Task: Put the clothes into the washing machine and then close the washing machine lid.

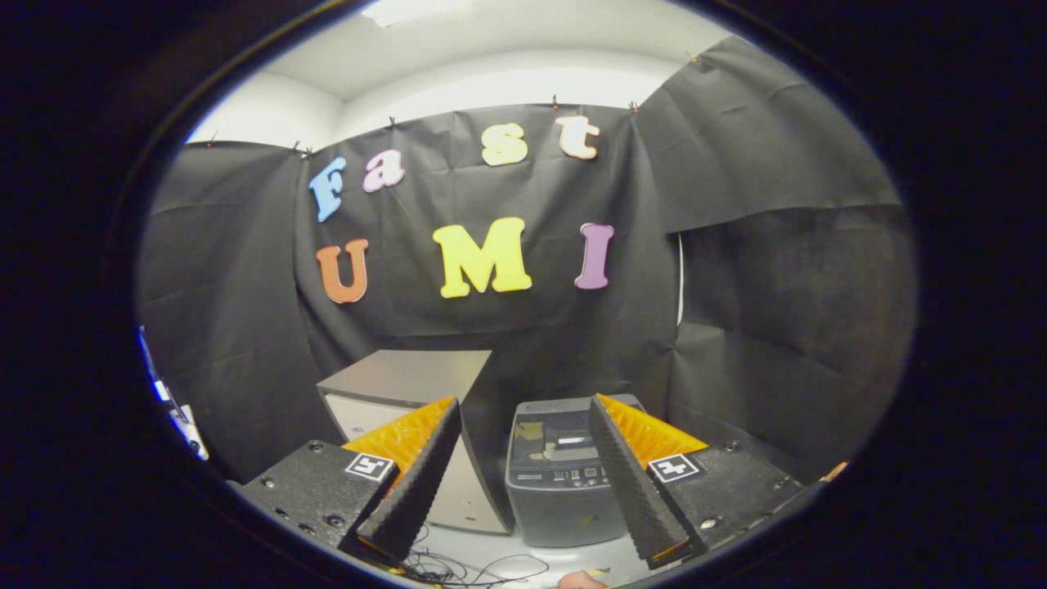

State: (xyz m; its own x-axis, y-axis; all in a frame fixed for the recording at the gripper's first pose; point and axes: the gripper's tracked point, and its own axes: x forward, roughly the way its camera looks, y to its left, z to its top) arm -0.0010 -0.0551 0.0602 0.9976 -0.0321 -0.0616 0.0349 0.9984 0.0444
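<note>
Washing machine (564, 483) first: a small grey top-loader, standing on the pale floor (532, 556) against the black cloth wall (491, 327), and seen through the gap between the 2 fingers, beyond their tips. Its lid looks dark and glassy with a bright reflection on it, and it seems to lie down flat, though from this low angle that cannot be told for sure. A row of small buttons runs along the front edge of the top panel; the front of the body is plain grey.

Just beside the machine on its left stands a taller boxy cabinet (409, 393), grey on top with a pale front, its corner partly covered by the left finger. The 2 units sit close together with a narrow dark slot between them.

Now the gripper (523, 409): its fingers are spread wide apart, nothing between them, nothing touched. The ribbed inner faces angle outward, and each finger carries a small square marker on its base. They hang in the air, well short of the machine.

Down on the floor, below and between the fingers, a tangle of thin dark cables (458, 566) lies loose in front of the cabinet. A small rounded bit of something pale-pink pokes up just by them; too little shows to say what it is.

Above the cloth, white room wall and a lit ceiling.
</note>
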